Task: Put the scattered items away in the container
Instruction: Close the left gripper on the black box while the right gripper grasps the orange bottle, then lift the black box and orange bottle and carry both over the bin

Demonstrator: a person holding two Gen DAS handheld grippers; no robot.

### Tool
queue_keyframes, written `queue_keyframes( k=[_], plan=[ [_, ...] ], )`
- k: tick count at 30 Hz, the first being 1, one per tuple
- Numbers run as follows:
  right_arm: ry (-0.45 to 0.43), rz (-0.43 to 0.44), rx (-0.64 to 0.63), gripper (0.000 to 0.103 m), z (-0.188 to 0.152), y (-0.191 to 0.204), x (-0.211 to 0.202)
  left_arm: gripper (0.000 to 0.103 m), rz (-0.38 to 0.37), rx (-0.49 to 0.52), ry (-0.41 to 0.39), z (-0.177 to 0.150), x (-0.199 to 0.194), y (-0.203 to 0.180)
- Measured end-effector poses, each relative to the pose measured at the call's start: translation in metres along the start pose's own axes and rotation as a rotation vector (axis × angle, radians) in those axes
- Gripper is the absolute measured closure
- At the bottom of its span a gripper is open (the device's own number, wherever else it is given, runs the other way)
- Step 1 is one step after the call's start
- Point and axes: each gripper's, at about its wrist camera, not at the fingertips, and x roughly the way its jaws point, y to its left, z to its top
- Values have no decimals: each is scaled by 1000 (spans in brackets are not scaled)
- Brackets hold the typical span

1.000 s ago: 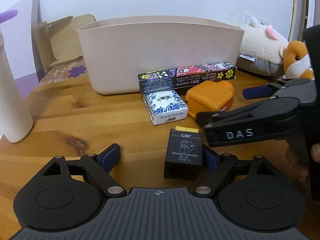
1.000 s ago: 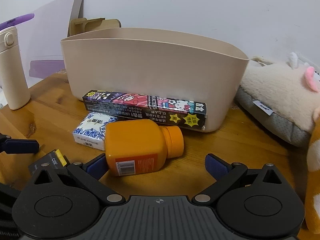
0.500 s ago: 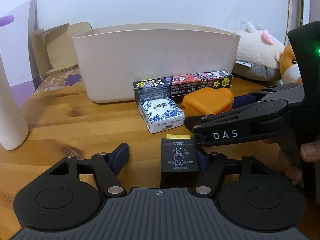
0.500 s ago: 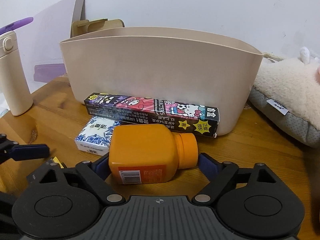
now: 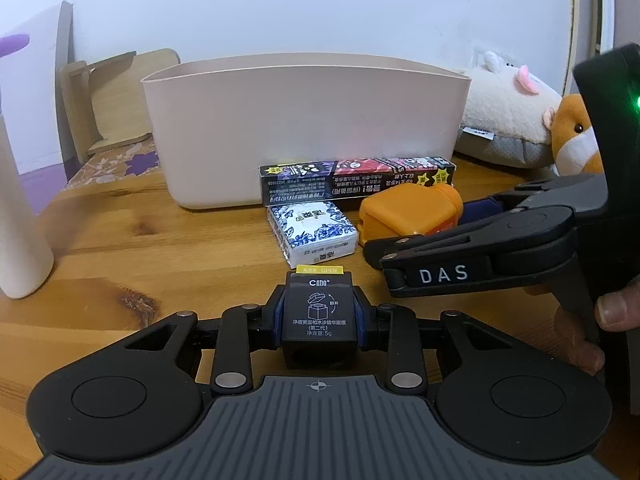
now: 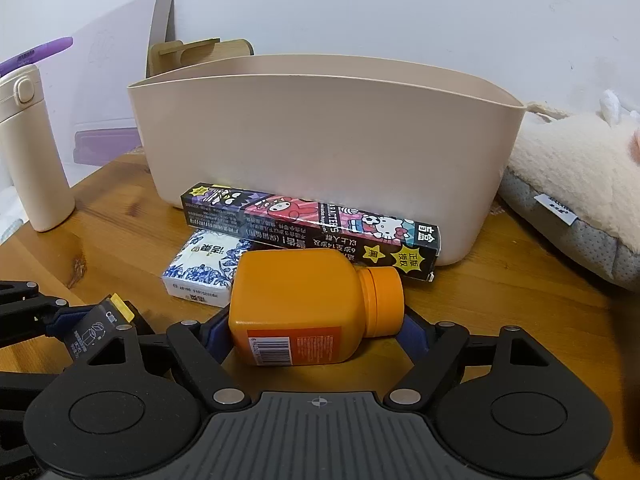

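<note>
So, fingers first: the left gripper [image 5: 319, 317] had its blue pads closing onto the two side faces of the small black carton [image 5: 319, 316], and in the left wrist view they looked right up against it. That little box sat on the wooden table [image 5: 132, 248], well in front of the beige container [image 5: 304, 132]. We figured it for stiff cardboard and nearly weightless, so a squeeze across the flat sides was the obvious hold; too hard and it'd probably dent.

The right gripper [image 6: 316, 330] was closing around the orange bottle [image 6: 308, 304], which lay on its side closer to the container. One pad looked to be against the bottle's base and the other at the cap end, but we couldn't honestly tell whether both were pressing yet. Smooth plastic, so we guessed slippery, rigid, and heavier than the carton if it was full. Gripping end to end means the round cap could roll off a pad; across the flat body would have felt safer to us.

Still waiting: the blue-and-white tissue pack [image 6: 204, 272], soft and squashy, lay just in front of the cartoon-print box [image 6: 312, 228], which rested against the container's front wall. Nothing we could see had gone into the container yet.
</note>
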Motion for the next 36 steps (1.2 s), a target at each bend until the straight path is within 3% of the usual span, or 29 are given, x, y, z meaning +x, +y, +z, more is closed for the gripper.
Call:
queue_keyframes(
  k=[10, 25, 36],
  plan=[
    [-19, 22, 46, 25, -2, -4, -13, 71, 7, -62, 13, -2, -9, 7],
    [-60, 12, 134, 25, -11, -15, -29, 71, 11, -64, 9, -5, -13, 2],
    [-119, 28, 184, 25, -5, -21, -45, 71, 13, -64, -47, 8, -30, 3]
  ],
)
